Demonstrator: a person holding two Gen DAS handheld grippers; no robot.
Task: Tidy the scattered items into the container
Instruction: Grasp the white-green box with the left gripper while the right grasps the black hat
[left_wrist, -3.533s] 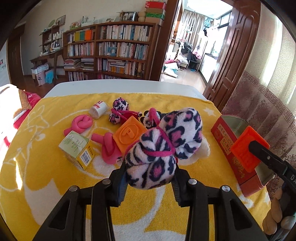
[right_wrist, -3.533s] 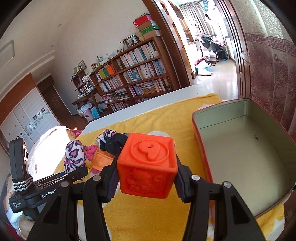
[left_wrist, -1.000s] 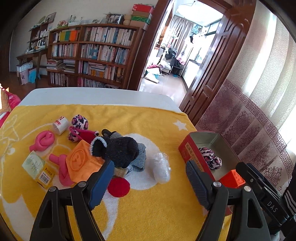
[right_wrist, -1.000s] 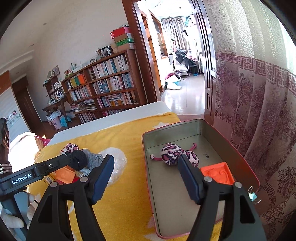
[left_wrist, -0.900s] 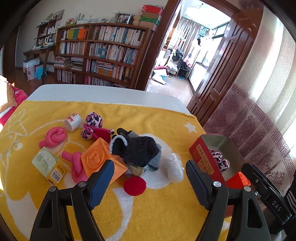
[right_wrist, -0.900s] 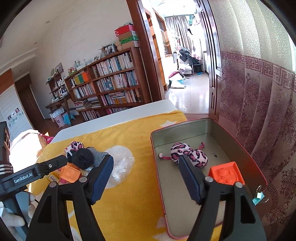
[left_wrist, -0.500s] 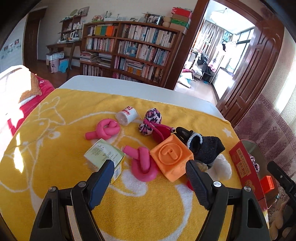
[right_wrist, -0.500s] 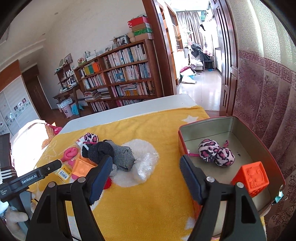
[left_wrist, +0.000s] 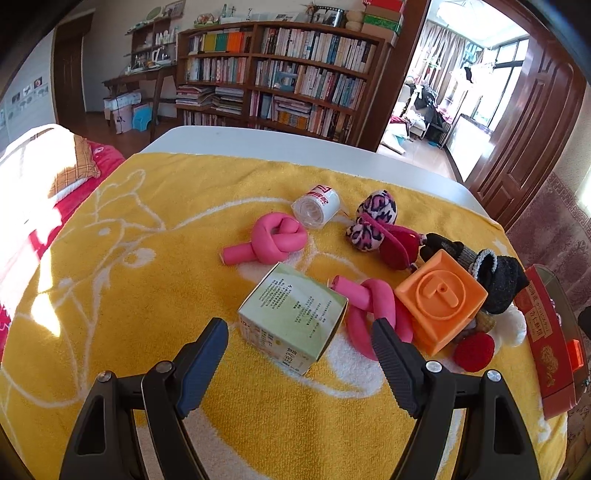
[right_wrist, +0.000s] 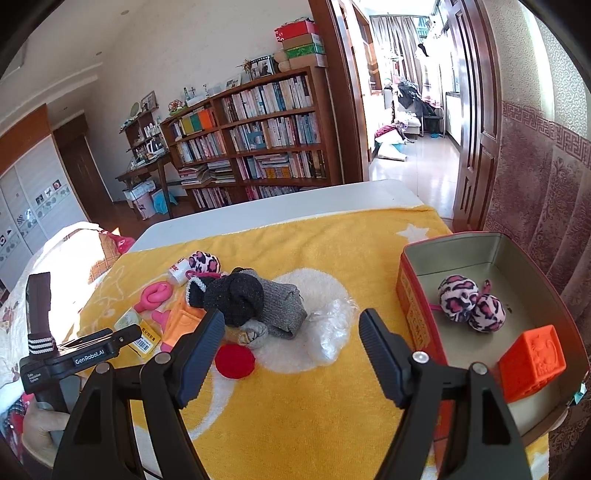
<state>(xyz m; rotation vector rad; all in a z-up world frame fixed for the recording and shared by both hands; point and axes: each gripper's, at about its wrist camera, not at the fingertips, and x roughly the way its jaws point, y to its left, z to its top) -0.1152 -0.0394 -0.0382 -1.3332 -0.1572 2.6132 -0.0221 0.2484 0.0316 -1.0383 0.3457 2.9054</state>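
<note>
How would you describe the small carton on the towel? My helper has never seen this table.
On the yellow towel, look at the near end of the toy pile, left of the orange block. The pale green carton lies beside a knotted pink tube; it alone has printed text and a barcode.

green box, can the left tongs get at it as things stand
Probably yes. The left tongs stand open and empty, with the green box lying just ahead between the tips. Its near side is free; only the pink knotted tube crowds its right edge.

A white table (left_wrist: 258, 142) carries a yellow towel (left_wrist: 155, 295) strewn with toys.
</note>
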